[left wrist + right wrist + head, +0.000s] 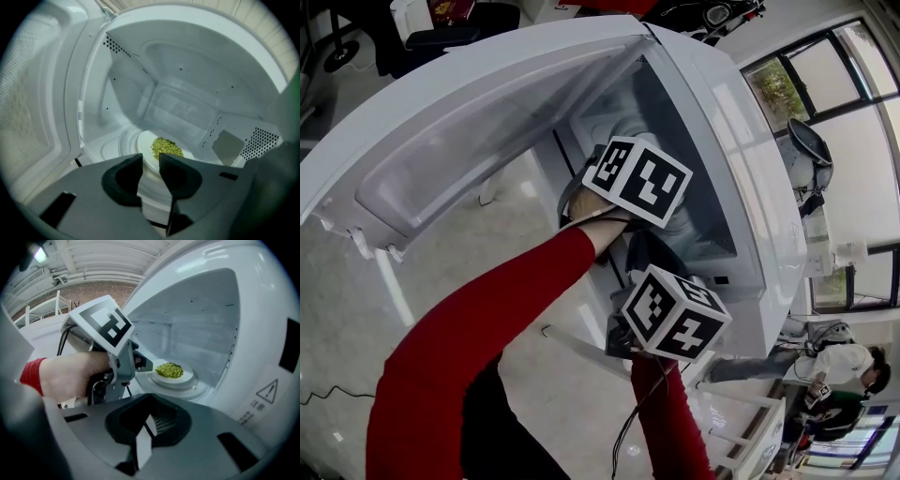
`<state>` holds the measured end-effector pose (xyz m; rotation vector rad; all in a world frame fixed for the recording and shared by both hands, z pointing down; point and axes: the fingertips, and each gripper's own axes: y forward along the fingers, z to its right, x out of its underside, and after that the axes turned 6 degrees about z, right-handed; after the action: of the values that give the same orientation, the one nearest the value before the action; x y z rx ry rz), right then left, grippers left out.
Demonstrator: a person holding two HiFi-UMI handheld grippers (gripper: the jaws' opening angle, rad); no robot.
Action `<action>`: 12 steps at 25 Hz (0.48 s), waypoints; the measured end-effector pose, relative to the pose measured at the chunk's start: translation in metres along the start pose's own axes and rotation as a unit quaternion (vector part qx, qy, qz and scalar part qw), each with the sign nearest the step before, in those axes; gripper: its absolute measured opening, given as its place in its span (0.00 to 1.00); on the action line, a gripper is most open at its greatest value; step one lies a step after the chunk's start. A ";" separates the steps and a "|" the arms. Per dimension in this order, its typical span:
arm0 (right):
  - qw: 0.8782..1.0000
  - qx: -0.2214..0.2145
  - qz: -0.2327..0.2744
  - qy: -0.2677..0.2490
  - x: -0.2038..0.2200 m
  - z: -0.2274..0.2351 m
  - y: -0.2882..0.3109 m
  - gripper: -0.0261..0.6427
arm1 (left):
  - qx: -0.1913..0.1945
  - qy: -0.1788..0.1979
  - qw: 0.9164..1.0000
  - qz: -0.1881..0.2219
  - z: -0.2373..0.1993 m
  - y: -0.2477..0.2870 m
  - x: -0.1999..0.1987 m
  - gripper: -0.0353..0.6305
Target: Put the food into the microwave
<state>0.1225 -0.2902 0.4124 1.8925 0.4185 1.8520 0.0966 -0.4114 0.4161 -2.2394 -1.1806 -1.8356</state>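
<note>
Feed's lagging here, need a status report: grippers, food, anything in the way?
Left gripper inside microwave, jaws slightly apart at plate rim. Right gripper shut, empty, outside. Food on plate on turntable. Door open, nothing blocking.

Warning triangle (268, 391) on the microwave (262, 319) front (print beneath illegible).

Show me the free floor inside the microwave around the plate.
Free: the floor between the plate and the left wall of the microwave, and a narrower strip between plate and right wall. Crowded: the front, where the left gripper hangs at the plate's near edge, jaws slightly apart.
</note>
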 end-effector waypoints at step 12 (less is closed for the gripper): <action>0.998 -0.041 0.045 0.009 -0.019 -0.048 -0.008 0.06 | 0.068 -0.087 0.989 0.102 -0.037 -0.078 -0.029 0.07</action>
<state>0.0747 -0.2880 0.3918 1.8691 0.2624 1.9147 0.0217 -0.3879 0.3688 -2.3792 -1.0171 -1.4683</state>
